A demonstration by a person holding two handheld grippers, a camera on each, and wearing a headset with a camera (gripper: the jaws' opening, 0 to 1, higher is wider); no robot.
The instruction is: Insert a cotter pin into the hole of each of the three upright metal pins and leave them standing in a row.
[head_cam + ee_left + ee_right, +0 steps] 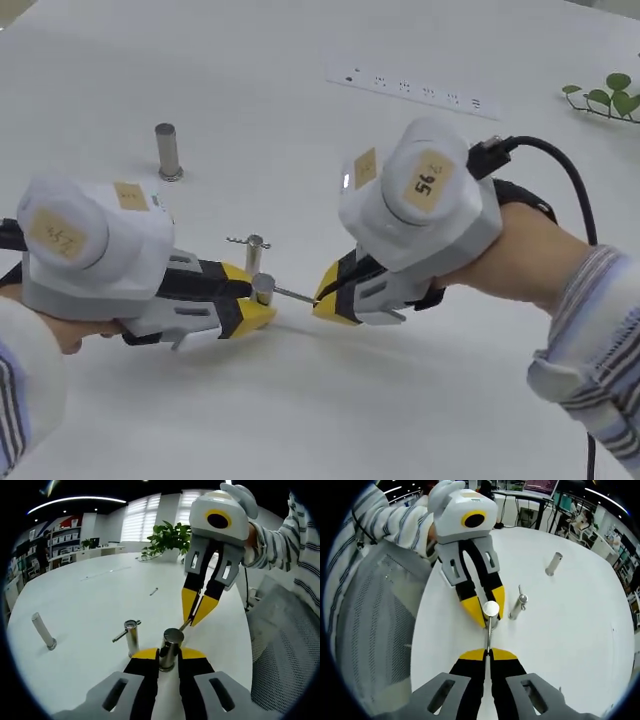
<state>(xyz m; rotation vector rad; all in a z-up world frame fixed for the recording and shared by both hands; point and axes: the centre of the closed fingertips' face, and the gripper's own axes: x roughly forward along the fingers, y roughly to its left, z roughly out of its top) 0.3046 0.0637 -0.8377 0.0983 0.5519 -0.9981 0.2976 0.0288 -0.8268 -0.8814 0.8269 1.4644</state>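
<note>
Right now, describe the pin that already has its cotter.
On the white table, the left hand-held gripper meets the right hand-held gripper. Just behind them stands the finished pin, a cotter through its top; the far pin is bare, the third pin clamped.

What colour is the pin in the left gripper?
Silver-grey cylindrical metal pin; clearest in left gripper view.

I'm over a white table (300, 90) w/ a power strip (412, 88). Past it: plant (167, 537), windows (145, 522) w/ blinds, shelves (65, 535), prob. a curved light strip (75, 501) overhead. Mesh chair (285, 650) beside me.
</note>
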